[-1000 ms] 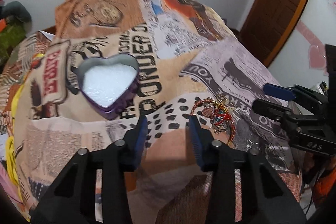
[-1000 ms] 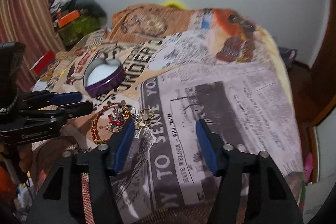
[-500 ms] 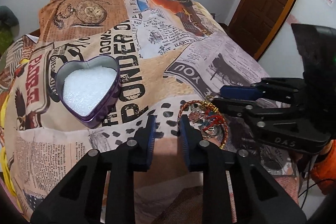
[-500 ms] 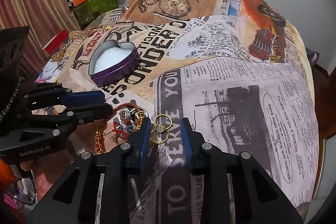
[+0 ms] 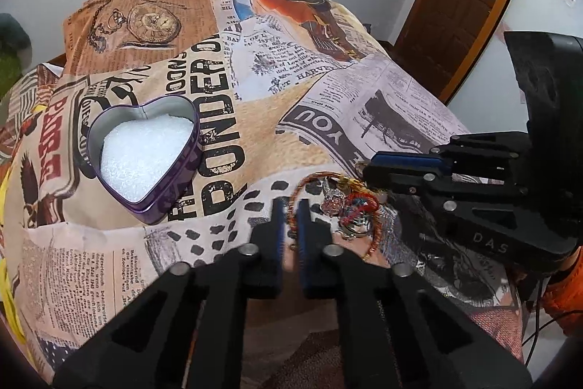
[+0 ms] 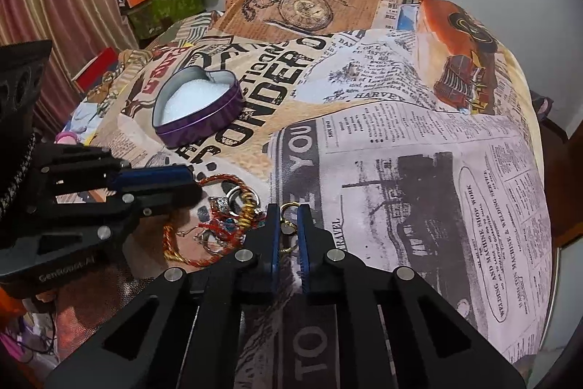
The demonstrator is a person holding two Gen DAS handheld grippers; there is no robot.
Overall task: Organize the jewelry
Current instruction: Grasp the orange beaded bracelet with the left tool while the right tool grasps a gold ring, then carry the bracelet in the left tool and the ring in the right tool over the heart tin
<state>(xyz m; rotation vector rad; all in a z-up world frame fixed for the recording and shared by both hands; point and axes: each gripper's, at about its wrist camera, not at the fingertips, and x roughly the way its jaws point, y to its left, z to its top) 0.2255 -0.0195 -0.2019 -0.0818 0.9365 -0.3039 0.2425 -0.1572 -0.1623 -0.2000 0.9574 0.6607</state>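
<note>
Left gripper [image 5: 289,206] nearly shut around red-gold braided bangle [image 5: 297,186]; right gripper [image 6: 288,216] pinched around thin gold ring [image 6: 288,206]. Tangle best teased apart slowly, then lifted toward purple heart-shaped tin [image 5: 145,148].

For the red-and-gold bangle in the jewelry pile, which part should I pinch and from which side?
Take the bangle on its bare outer arc, the left edge facing the heart tin, coming from above with one finger inside the loop and one outside. That stretch lies flat and free; the rest is tangled with rings and charms. The left gripper already straddles it there.
</note>
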